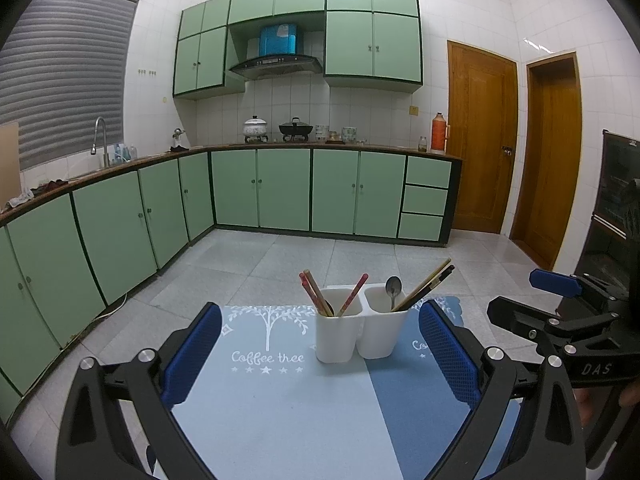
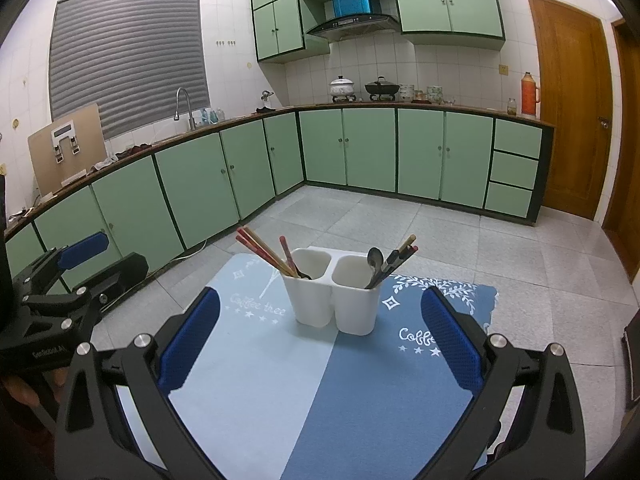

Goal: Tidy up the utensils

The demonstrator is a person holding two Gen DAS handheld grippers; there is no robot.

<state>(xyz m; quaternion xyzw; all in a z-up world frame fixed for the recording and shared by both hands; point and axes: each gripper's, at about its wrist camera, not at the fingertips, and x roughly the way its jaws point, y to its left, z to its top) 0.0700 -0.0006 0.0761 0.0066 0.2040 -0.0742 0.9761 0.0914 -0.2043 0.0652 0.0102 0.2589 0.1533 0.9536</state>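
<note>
A white two-cup utensil holder (image 1: 360,334) (image 2: 334,300) stands on a blue mat (image 1: 280,408) (image 2: 320,392). Its left cup holds several red and wooden chopsticks (image 1: 316,292) (image 2: 262,250) and a dark spoon bowl low inside. Its right cup holds a metal spoon (image 1: 393,288) (image 2: 375,260) and several dark and wooden chopsticks (image 1: 430,282) (image 2: 402,254). My left gripper (image 1: 320,352) is open, short of the holder, nothing between its blue pads. My right gripper (image 2: 320,340) is open too, also short of the holder and empty. Each gripper shows at the other view's edge.
The mat lies on a small table over a grey tiled floor (image 1: 280,256). Green base cabinets (image 1: 260,188) run along the left and far walls under a counter with pots (image 1: 294,128) and a faucet (image 1: 100,140). Wooden doors (image 1: 480,140) stand at right.
</note>
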